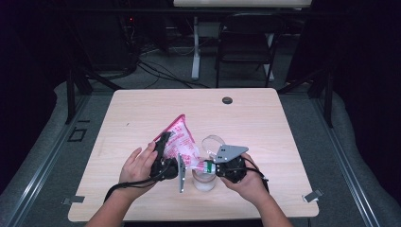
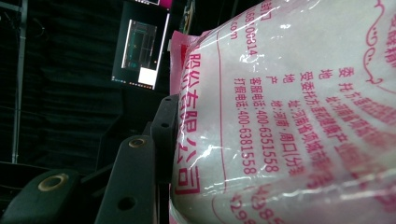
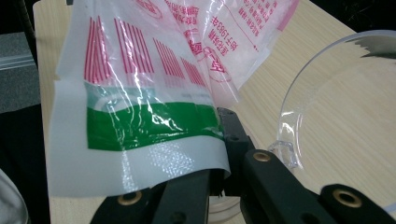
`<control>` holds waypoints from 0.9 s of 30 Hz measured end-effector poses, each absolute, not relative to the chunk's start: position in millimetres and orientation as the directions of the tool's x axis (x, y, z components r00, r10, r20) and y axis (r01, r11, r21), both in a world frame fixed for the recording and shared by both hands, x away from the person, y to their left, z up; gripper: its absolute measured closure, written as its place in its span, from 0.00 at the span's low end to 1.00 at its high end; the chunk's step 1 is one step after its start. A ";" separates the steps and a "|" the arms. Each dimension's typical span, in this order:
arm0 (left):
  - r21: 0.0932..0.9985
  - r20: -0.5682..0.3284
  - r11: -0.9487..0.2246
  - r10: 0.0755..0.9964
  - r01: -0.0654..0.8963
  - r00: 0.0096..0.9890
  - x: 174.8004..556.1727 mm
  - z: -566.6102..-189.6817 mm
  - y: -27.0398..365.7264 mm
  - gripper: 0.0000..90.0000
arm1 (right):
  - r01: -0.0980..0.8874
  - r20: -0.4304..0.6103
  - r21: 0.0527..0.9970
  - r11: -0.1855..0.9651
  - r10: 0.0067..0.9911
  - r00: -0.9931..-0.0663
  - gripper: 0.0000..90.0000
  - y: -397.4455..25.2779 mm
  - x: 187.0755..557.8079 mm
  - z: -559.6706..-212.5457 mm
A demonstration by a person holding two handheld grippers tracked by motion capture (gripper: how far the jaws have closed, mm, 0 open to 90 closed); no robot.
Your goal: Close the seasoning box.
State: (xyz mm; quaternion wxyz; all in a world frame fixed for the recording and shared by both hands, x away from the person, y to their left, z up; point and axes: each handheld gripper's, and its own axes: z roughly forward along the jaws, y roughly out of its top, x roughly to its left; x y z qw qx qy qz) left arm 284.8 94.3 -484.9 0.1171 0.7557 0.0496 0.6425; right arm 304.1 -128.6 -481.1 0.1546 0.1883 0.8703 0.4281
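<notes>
Two grippers share one bag (image 1: 182, 141) of white powder, tilted above the jar (image 1: 203, 180), apparently to pour. The left gripper (image 1: 164, 147) pinches the bag's fuller upper part, lifting it behind the jar. The right gripper (image 3: 219, 184) clamps the lower green-striped corner over the jar's mouth, beside the clear lid (image 3: 336, 116).

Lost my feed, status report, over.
Left tongs and right tongs both clamped on the bag. Bag tilted over the jar. Clear lid beside; nothing blocking.
</notes>
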 end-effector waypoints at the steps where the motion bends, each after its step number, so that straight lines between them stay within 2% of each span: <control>1: 0.240 0.960 -0.968 0.225 -0.076 0.169 284.7 -484.8 94.2 0.67 | 0.196 -0.108 0.804 0.562 0.460 -0.881 1.00 -128.7 304.1 -481.1; 27: 0.194 0.971 -0.977 0.178 -0.086 0.162 284.4 -478.8 90.6 0.67 | 0.201 -0.106 0.804 0.559 0.468 -0.878 1.00 -130.1 304.8 -481.3</control>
